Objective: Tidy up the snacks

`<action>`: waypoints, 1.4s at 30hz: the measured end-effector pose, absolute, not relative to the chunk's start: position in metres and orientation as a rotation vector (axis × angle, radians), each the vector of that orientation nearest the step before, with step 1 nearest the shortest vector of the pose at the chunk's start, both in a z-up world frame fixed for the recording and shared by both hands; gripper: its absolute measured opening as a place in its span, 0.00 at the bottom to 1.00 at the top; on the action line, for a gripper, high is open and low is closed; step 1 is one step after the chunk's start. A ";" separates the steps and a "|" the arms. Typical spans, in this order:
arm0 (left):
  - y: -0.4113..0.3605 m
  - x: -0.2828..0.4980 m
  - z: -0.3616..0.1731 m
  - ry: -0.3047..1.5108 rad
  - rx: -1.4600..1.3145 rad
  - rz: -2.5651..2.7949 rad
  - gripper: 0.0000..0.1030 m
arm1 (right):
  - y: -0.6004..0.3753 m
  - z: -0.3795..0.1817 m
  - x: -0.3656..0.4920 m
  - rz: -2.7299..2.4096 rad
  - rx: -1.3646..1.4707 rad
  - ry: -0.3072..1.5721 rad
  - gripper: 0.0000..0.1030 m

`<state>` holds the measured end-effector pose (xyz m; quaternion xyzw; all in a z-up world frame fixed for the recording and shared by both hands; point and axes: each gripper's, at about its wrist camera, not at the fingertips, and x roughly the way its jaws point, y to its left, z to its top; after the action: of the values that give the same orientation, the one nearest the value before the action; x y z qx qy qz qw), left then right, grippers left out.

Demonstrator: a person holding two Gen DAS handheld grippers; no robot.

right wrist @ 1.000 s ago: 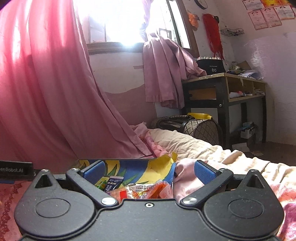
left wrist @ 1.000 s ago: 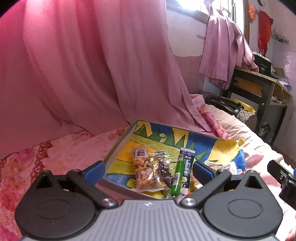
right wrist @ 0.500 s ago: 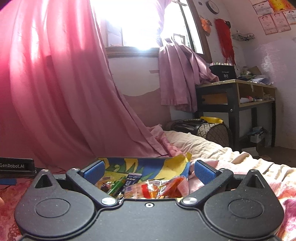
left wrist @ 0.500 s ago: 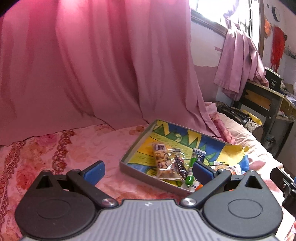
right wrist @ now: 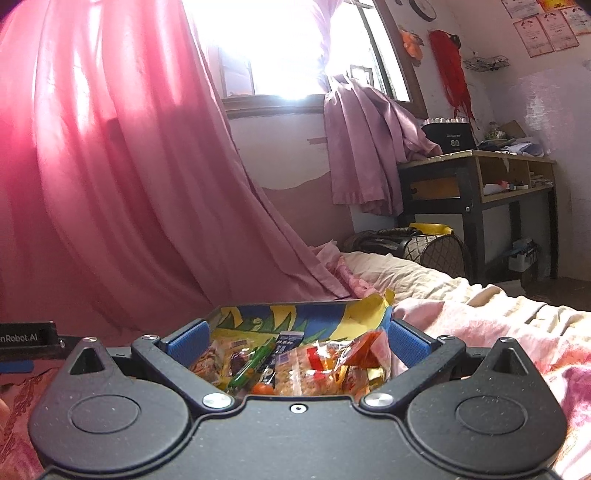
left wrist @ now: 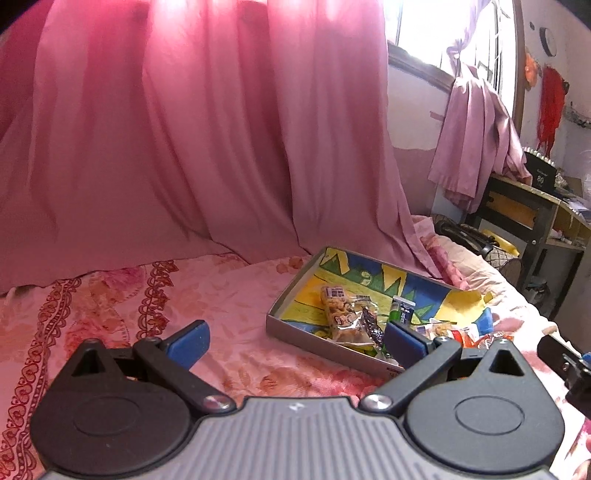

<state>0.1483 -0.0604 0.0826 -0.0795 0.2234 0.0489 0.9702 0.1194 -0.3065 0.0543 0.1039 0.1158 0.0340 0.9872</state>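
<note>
The left gripper [left wrist: 295,341] is hovering wide open and empty over the pink floral bedspread [left wrist: 229,295], and the right gripper [right wrist: 297,341] is gaping likewise, gripping nothing, just above the crinkly snack packets [right wrist: 314,369] lying inside the shallow colourful cardboard tray [left wrist: 314,334].

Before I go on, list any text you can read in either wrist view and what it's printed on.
"enRobot.AI", cut off at the frame's left edge: on the left gripper's body.
"80": on the black box on the desk.
Snack packets in the tray: print and barcodes too small to read.
Wall certificates: too blurred to read.
</note>
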 end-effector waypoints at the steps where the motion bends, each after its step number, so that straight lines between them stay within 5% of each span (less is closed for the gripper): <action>1: -0.060 0.145 0.083 0.448 -0.160 0.098 1.00 | -0.304 0.055 0.116 0.071 0.206 0.233 0.99; 42: -0.030 0.032 0.081 0.310 -0.145 0.166 1.00 | -0.268 0.051 -0.010 0.031 0.201 0.205 0.99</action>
<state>0.0320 -0.0301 0.0806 -0.0720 0.1543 0.0823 0.9820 -0.0105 -0.2682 0.0509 0.1003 0.1023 0.0155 0.9896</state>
